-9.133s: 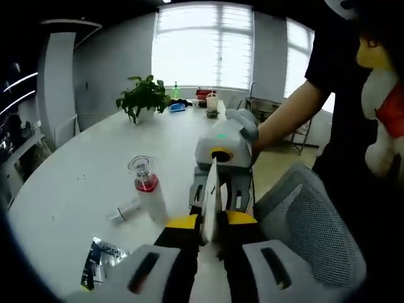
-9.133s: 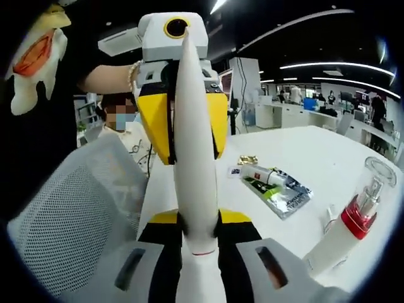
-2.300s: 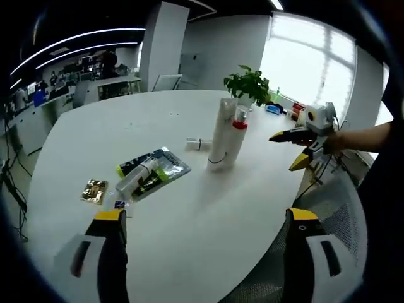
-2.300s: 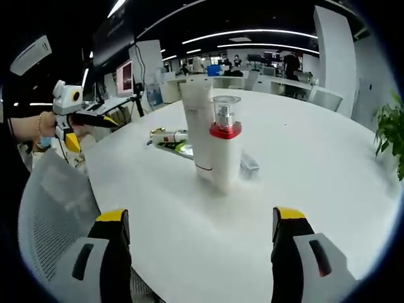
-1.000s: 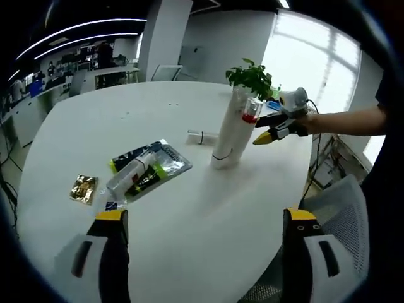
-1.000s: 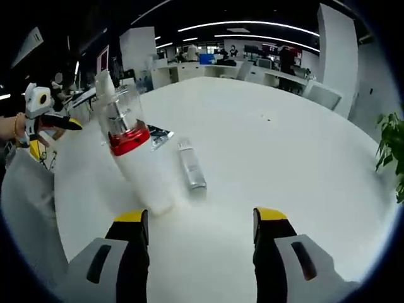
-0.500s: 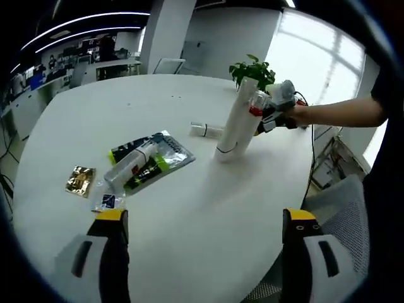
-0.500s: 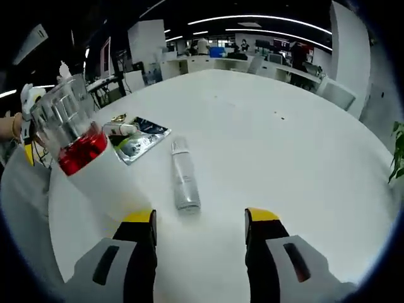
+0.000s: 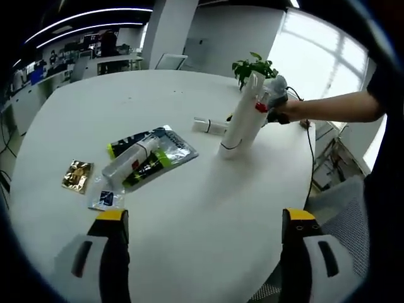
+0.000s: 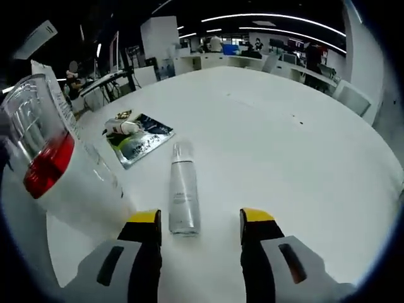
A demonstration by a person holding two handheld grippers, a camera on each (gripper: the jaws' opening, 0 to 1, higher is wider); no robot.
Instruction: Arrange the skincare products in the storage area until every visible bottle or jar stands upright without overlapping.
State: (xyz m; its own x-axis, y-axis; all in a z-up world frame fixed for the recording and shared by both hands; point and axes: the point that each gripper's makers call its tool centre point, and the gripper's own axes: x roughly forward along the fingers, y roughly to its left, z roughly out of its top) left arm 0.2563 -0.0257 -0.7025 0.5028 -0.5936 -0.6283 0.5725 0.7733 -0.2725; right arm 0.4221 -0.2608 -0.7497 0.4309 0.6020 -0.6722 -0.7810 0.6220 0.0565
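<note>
A white tube (image 9: pixel 242 120) stands upright on the round white table (image 9: pixel 189 227), with a red-banded pump bottle (image 9: pixel 261 104) right behind it. A small silvery bottle (image 9: pixel 209 125) lies on its side beside them. My left gripper (image 9: pixel 206 216) hangs open and wide, well short of them. In the right gripper view the pump bottle (image 10: pixel 47 161) looms at the left, and the small bottle (image 10: pixel 182 197) lies flat with its near end between the tips of my open right gripper (image 10: pixel 199 218), nearer the left jaw. The right gripper (image 9: pixel 276 103) also shows behind the tube, held by a hand.
A clear packet holding a tube (image 9: pixel 149 158) lies flat left of the bottles, with a gold sachet (image 9: pixel 77 175) and a small sachet (image 9: pixel 107 199) nearer the edge. A potted plant (image 9: pixel 253 67) stands at the far side. A mesh chair (image 9: pixel 353 208) sits by the table's right edge.
The white tube, earlier gripped by both grippers, now stands on the table. The right gripper has come in low past the pump bottle to the lying small bottle.
</note>
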